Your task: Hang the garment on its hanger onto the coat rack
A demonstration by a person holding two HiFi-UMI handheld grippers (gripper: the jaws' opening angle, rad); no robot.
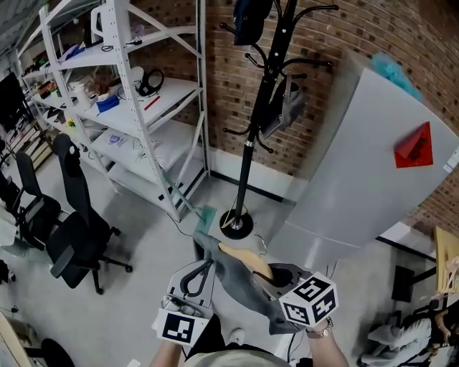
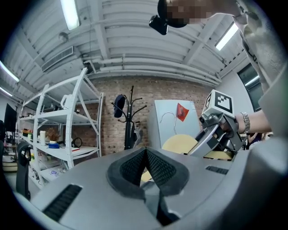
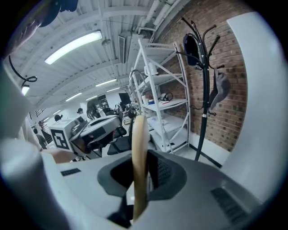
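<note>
**Workshop corner with brick wall: garment on hanger, held clear of the coat rack**

Setting: a brick wall (image 1: pixel 215 72) above a pale concrete floor (image 1: pixel 143 215).

- A white shelving unit (image 1: pixel 136 107) runs along the wall's left stretch, loaded with small items too small to name.
- Two black office chairs (image 1: pixel 72 222) stand on the floor in front of it.
- A large grey panel (image 1: pixel 358 179) leans at the wall's right end and carries a red sign (image 1: pixel 414 147).

Items:

- Coat rack (image 1: pixel 251 122): a black, upright pole on a round base, standing at the foot of the wall between the shelving and the panel. A dark bag (image 1: pixel 251 18) hangs from an upper arm. A grey cloth item (image 1: pixel 287 107) hangs lower on the right side.
- Garment (image 1: pixel 237 276): grey, draped over the hanger and held in the air over the floor, close to the person. It is on the near side of the rack's base and touches no arm of the rack.
- Hanger (image 3: pixel 138 134): pale wood with a metal hook (image 1: pixel 258 242) rising from its middle.
- Right gripper (image 1: pixel 264 276): jaws clamped on the wooden hanger, whose edge stands upright between the pads.
- Left gripper (image 2: pixel 145 152): pads pressed together at the tips with nothing between them. It sits just beside the garment's left edge.
</note>
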